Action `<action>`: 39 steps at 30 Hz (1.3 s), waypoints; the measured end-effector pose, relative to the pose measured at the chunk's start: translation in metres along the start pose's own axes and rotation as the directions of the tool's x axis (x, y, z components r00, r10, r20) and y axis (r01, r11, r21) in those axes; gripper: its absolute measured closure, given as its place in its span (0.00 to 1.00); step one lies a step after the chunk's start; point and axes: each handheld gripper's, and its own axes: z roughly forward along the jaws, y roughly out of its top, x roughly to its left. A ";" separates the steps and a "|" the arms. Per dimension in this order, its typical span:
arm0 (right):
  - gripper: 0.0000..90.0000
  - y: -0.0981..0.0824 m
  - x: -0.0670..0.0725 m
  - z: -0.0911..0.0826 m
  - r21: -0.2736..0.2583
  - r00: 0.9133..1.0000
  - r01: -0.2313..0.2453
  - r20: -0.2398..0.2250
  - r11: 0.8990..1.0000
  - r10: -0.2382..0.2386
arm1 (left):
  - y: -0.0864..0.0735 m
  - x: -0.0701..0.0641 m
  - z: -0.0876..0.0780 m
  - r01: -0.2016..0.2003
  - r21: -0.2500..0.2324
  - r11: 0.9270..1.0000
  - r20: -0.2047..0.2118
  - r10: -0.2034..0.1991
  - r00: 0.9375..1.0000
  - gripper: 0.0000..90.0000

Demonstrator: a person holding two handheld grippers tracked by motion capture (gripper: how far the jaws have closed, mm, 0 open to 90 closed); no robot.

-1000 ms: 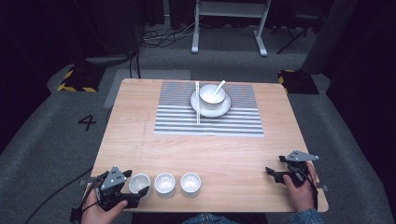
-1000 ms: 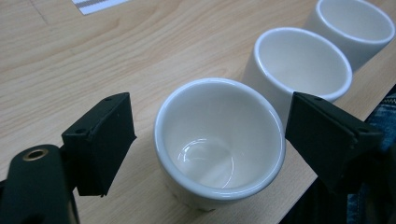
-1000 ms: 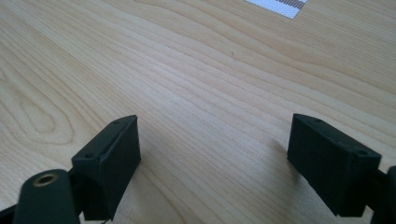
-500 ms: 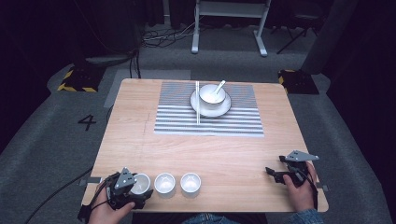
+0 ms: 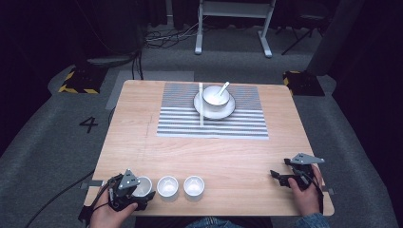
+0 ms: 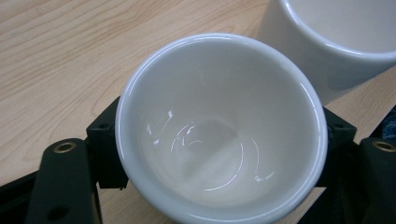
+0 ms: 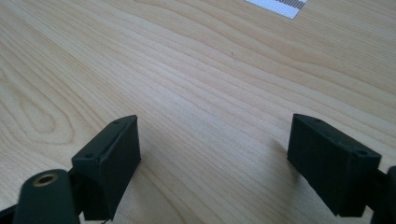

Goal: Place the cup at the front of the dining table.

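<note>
Three small white cups stand in a row near the table's front edge. My left gripper (image 5: pixel 140 193) is shut on the leftmost cup (image 5: pixel 144 183). In the left gripper view that cup (image 6: pixel 219 126) sits between the black jaws, which press on its two sides, and its inside is empty. The middle cup (image 5: pixel 167 185) stands just beside it and shows as a white wall (image 6: pixel 336 42). The third cup (image 5: pixel 194 185) is further right. My right gripper (image 5: pixel 280 176) rests open at the front right, its jaws (image 7: pixel 215 158) apart over bare wood.
A striped placemat (image 5: pixel 211 124) lies at the far middle of the table (image 5: pixel 237 152). On it a white plate (image 5: pixel 229 110) carries a bowl (image 5: pixel 215 97) with a spoon (image 5: pixel 223 87), and chopsticks (image 5: pixel 201 107) lie to their left.
My left gripper has slid right onto the leftmost cup and closed around it. The right gripper has stayed in place.
</note>
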 end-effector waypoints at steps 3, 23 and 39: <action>0.19 0.000 0.000 0.000 0.000 1.000 0.000 0.001 1.000 0.000 | 0.002 0.002 -0.003 -0.002 0.015 1.000 -0.032 0.003 0.999 0.29; 0.19 0.000 0.000 0.000 0.000 1.000 0.000 0.000 1.000 0.000 | 0.042 0.025 -0.014 0.002 -0.059 0.998 -0.018 -0.003 1.000 0.29; 0.19 0.000 0.000 0.000 0.000 1.000 -0.001 -0.001 1.000 0.001 | 0.082 0.043 -0.009 -0.032 -0.081 0.996 -0.017 0.031 0.999 0.29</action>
